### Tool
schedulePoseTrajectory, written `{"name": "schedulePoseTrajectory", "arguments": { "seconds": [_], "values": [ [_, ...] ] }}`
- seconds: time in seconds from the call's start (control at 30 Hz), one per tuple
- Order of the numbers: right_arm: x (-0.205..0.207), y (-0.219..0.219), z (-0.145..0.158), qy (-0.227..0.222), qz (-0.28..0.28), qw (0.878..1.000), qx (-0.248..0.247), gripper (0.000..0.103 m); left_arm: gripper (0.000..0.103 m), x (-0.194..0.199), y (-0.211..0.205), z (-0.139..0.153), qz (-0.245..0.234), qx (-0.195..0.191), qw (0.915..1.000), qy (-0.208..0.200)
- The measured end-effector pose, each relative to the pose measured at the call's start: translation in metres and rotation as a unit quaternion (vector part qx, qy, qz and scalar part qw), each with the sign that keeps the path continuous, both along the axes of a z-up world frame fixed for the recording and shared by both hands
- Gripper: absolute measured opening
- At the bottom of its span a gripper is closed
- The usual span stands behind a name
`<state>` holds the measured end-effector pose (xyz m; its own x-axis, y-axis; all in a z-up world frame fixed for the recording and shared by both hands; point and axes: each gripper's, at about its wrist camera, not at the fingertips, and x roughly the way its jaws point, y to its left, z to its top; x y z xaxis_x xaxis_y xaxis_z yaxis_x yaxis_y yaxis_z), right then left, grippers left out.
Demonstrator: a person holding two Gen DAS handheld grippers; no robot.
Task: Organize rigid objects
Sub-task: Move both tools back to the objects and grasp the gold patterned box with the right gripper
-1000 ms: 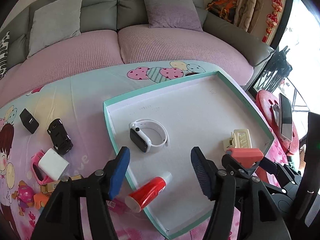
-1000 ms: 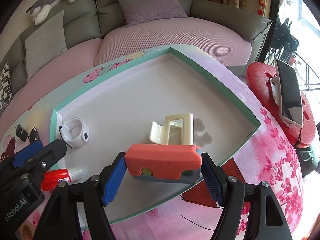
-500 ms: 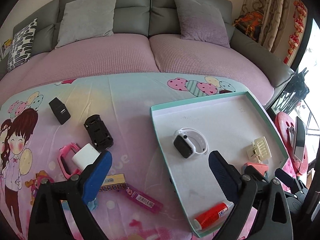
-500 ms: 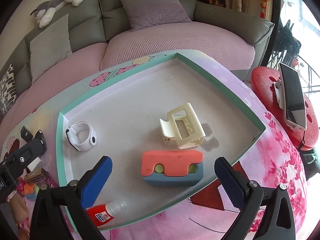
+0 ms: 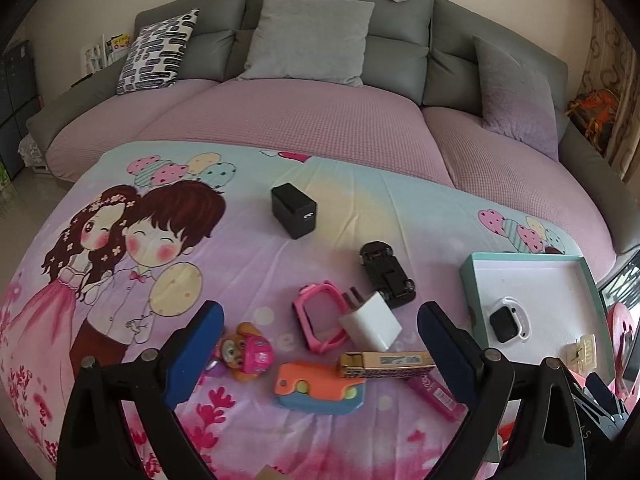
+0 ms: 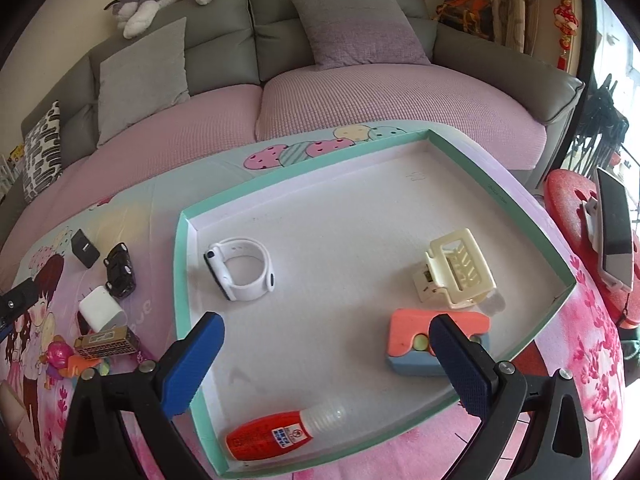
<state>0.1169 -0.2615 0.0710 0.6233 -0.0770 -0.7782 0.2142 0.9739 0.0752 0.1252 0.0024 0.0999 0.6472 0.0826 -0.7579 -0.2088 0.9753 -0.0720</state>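
My left gripper (image 5: 320, 344) stands open above a heap on the cartoon tablecloth: an orange and blue block (image 5: 318, 388), a white charger (image 5: 370, 322), a pink watch (image 5: 318, 318), a gold box (image 5: 386, 362), a pink tube (image 5: 436, 394), a pup toy (image 5: 248, 354), a black toy car (image 5: 388, 274) and a black charger (image 5: 294, 210). My right gripper (image 6: 326, 354) is open and empty over the teal-rimmed tray (image 6: 182, 280). In the tray lie a white smartwatch (image 6: 244, 268), a cream hair clip (image 6: 456, 268), an orange and blue block (image 6: 416, 344) and a red glue bottle (image 6: 280, 434).
A grey sofa with pink seat covers (image 5: 320, 120) and cushions curves behind the table. A red stool (image 6: 576, 216) with a phone on a stand (image 6: 614, 228) stands right of the tray. The tray (image 5: 466, 280) sits at the right edge in the left wrist view.
Both grippers opened wide. The right let go of the orange and blue block, which now lies in the tray. The left let the glue bottle go and swung left over the loose items.
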Motion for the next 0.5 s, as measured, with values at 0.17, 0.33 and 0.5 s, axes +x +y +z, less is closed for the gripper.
{"name": "schedulePoseTrajectory", "arguments": {
  "seconds": [0.17,0.33,0.5],
  "values": [
    [-0.002,0.033,0.011,-0.031,0.03,0.999,-0.005,0.103,0.098,-0.015,0.042,0.005,0.048,0.017,0.9987,-0.002],
    [0.002,0.068,0.01,-0.034,0.074,0.997,0.012,0.103,0.098,-0.029,0.08,0.003,0.088,0.005,0.9961,-0.001],
    [0.005,0.1,0.002,-0.026,0.107,0.994,0.02,0.103,0.098,-0.038,0.108,-0.002,0.116,-0.005,0.9933,0.004]
  ]
}}
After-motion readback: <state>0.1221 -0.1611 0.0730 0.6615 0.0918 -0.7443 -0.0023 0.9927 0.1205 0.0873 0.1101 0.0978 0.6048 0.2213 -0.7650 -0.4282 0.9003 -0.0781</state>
